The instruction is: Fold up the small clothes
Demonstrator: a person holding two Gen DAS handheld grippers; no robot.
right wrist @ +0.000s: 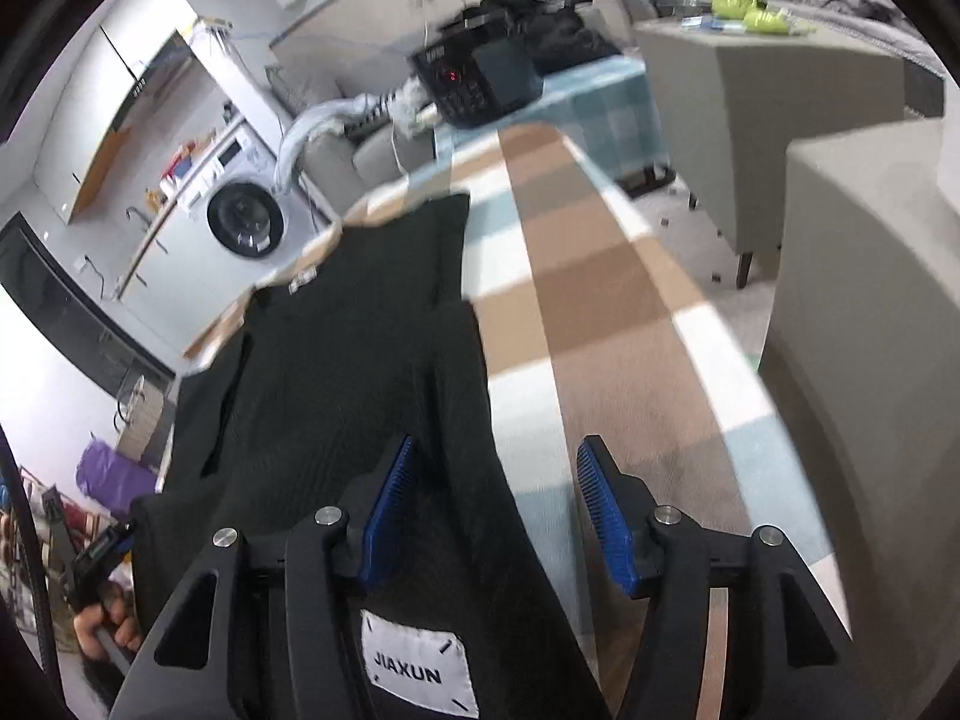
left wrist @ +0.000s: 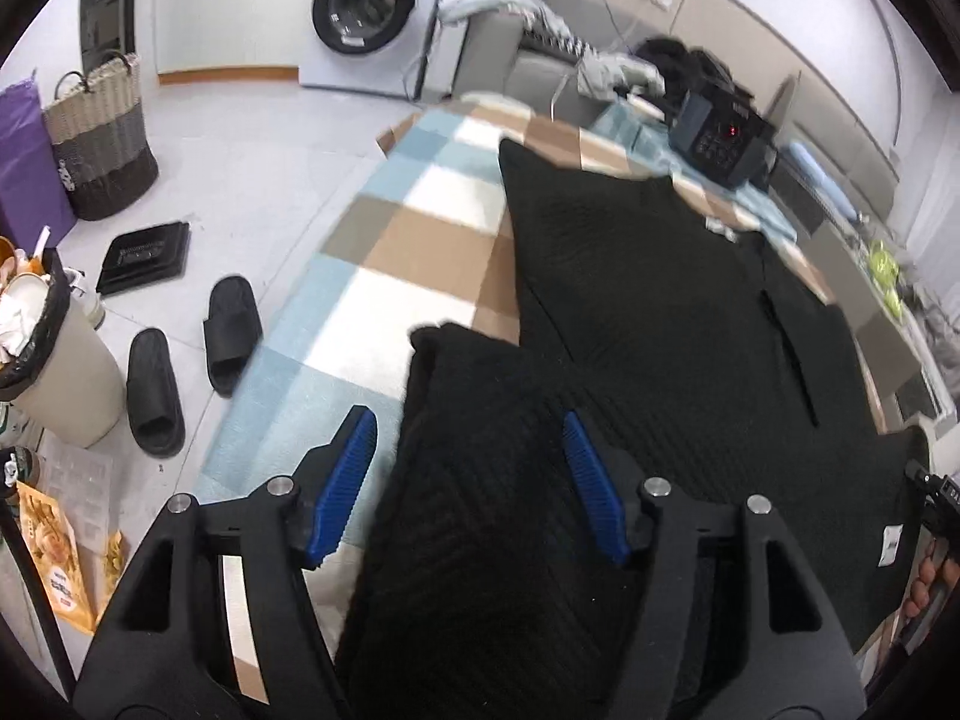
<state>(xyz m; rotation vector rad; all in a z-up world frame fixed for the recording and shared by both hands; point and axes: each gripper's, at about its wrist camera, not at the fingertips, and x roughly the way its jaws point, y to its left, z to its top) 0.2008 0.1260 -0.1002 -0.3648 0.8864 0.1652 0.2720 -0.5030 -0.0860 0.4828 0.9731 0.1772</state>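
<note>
A black ribbed garment (left wrist: 672, 294) lies spread on a checked blue, brown and white cloth (left wrist: 420, 222). My left gripper (left wrist: 471, 420) is open, its blue fingers (left wrist: 354, 468) on either side of a raised fold of the garment's near edge. In the right wrist view the same garment (right wrist: 336, 324) stretches away on the cloth (right wrist: 588, 312). My right gripper (right wrist: 498, 456) is open, with the garment's hem lying between its fingers (right wrist: 606, 510). A white JIAXUN label (right wrist: 417, 666) shows on the hem near the gripper body.
A black device with red lights (left wrist: 720, 138) stands at the cloth's far end. On the floor to the left are black slippers (left wrist: 186, 366), a bin (left wrist: 48, 360), a woven basket (left wrist: 99, 138) and a washing machine (left wrist: 366, 12). Grey upholstered furniture (right wrist: 864, 312) stands to the right.
</note>
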